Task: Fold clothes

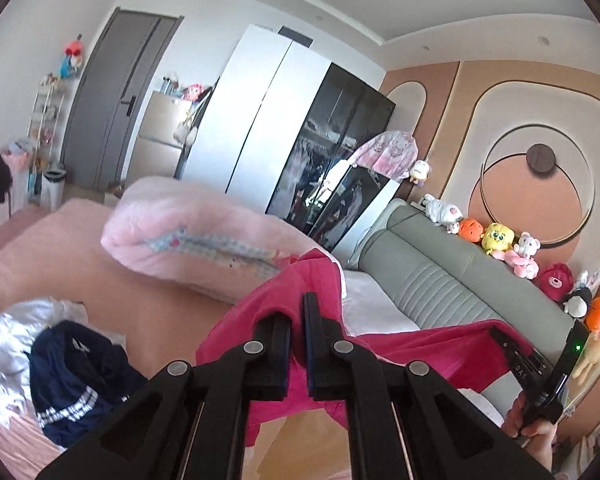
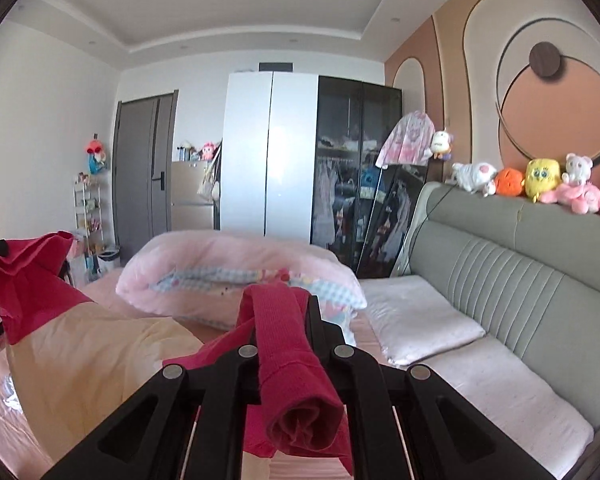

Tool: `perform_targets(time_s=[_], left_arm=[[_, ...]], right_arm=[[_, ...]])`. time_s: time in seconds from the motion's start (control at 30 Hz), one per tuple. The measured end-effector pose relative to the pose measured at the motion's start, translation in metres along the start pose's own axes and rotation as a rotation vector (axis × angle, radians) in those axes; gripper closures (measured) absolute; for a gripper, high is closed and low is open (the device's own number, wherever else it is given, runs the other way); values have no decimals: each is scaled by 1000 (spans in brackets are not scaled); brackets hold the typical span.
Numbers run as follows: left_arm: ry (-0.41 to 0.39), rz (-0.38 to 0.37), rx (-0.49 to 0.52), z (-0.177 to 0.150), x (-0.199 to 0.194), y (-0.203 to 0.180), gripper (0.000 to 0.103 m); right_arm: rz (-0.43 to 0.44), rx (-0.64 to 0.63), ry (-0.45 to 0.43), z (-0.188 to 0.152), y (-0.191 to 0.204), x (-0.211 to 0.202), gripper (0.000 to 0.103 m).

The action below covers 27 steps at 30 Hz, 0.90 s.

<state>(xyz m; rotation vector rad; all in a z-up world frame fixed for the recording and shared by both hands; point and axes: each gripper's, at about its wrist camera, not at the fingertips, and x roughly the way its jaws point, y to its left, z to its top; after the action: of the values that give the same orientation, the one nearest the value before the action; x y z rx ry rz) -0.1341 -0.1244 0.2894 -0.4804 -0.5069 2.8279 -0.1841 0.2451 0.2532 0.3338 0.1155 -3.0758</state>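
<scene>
Left gripper and right gripper, each clenched on an edge of the magenta garment, hold it aloft over the near bed; soft, light knit, best pinched at opposite corners.

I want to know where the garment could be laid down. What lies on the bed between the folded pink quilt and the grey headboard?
A white pillow lies there on the bed, beside the pink quilt and against the grey headboard; the right wrist view shows it best.
</scene>
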Motion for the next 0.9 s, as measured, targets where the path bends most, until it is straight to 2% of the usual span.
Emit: perform_targets(time_s=[0.07, 0.1, 0.23, 0.3, 0.4, 0.47, 0.53, 0.57, 0.63, 0.7, 0.77, 0.83, 0.9], left_arm=[[-2, 7, -1, -6, -10, 10, 99], [30, 10, -20, -22, -7, 21, 99], [249, 71, -114, -119, 28, 76, 99], [392, 120, -198, -182, 53, 107, 99], [611, 205, -328, -280, 91, 153, 99], [665, 228, -359, -315, 93, 166, 98], [705, 241, -389, -342, 91, 175, 93], [720, 259, -388, -348, 88, 178, 90], [718, 311, -372, -350, 82, 183, 72], [680, 332, -340, -339, 77, 180, 69], [642, 353, -308, -328, 72, 177, 68], [608, 363, -252, -318, 73, 168, 68], [609, 340, -225, -318, 81, 160, 68]], right_arm=[[-19, 2, -26, 7, -6, -8, 99], [-21, -2, -15, 2, -7, -10, 99], [1, -39, 179, -75, -5, 9, 99], [-2, -67, 338, -140, 0, 29, 99], [37, -11, 653, -248, 2, 57, 99], [64, 24, 798, -305, 7, 60, 96], [60, 10, 870, -339, 9, 53, 95], [51, -8, 878, -345, 7, 50, 95], [25, -17, 876, -349, -2, 46, 93], [3, 12, 855, -341, -15, 45, 76], [-10, 53, 829, -329, -25, 46, 73], [-1, 45, 785, -314, -18, 48, 73], [27, 37, 746, -305, -4, 49, 72]])
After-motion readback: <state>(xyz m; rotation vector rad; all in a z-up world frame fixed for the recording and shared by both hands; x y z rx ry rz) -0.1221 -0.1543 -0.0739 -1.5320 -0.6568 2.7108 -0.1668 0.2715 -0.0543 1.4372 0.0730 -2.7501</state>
